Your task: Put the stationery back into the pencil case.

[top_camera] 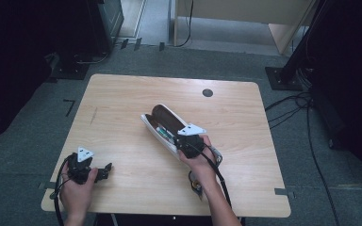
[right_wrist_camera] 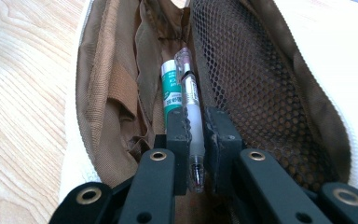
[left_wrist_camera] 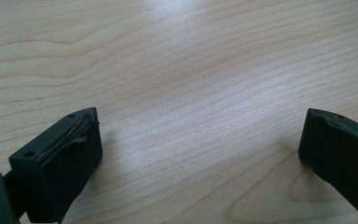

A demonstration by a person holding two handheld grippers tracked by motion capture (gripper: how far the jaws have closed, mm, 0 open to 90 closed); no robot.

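Right gripper (right_wrist_camera: pixel 196 140) clamped on clear pen (right_wrist_camera: pixel 192 112) inside open pencil case (right_wrist_camera: pixel 81 154), beside green tube (right_wrist_camera: pixel 170 88). Keep pen parallel to mesh pocket (right_wrist_camera: pixel 256 93). Left gripper (left_wrist_camera: pixel 198 154) jaws apart, idle over table (left_wrist_camera: pixel 177 60).

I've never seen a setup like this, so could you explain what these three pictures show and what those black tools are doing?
A person at a light wooden table holds a black two-jaw gripper in each hand. The high view looks down from above; the other two pictures come from cameras riding on the grippers. The left gripper is open over bare wood. The right gripper reaches into an open white pencil case with brown lining and is shut on a clear plastic pen. A green-and-white tube lies beside the pen.
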